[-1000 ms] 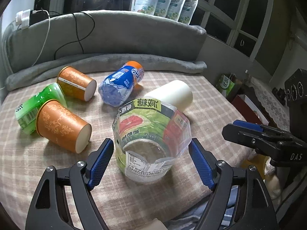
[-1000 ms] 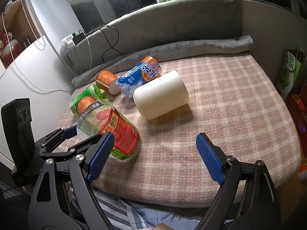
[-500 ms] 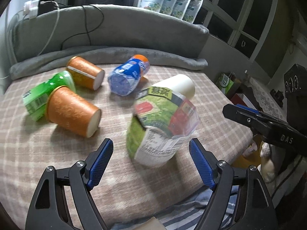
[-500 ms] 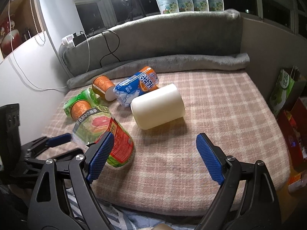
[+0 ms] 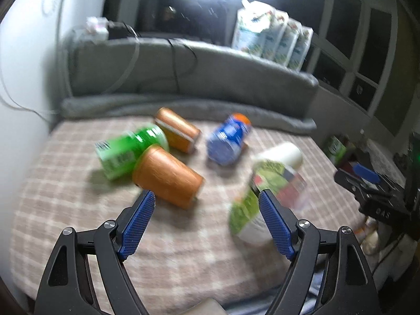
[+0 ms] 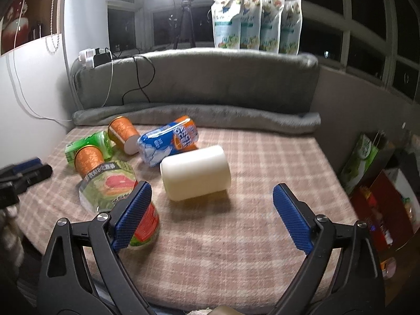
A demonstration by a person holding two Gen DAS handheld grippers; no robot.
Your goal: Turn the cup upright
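A clear cup with a green and red label (image 6: 115, 191) stands on the checked blanket (image 6: 236, 236), near its front left edge; it shows blurred in the left wrist view (image 5: 265, 197). A white cup (image 6: 195, 176) lies on its side beside it. My left gripper (image 5: 207, 223) is open and empty, drawn back above the blanket. My right gripper (image 6: 211, 215) is open and empty, in front of the white cup. The left gripper shows at the left edge of the right wrist view (image 6: 23, 173).
Two orange cups (image 6: 89, 158) (image 6: 123, 134), a green bottle (image 6: 86, 143) and a blue and orange bottle (image 6: 168, 143) lie on their sides at the back left. A grey bolster (image 6: 197, 115) lines the far edge. Bags (image 6: 365, 160) stand off the right edge.
My left gripper has let go of the labelled cup, pulled back and risen to the left. The right gripper has also lifted and drawn back. The labelled cup stays on the blanket.
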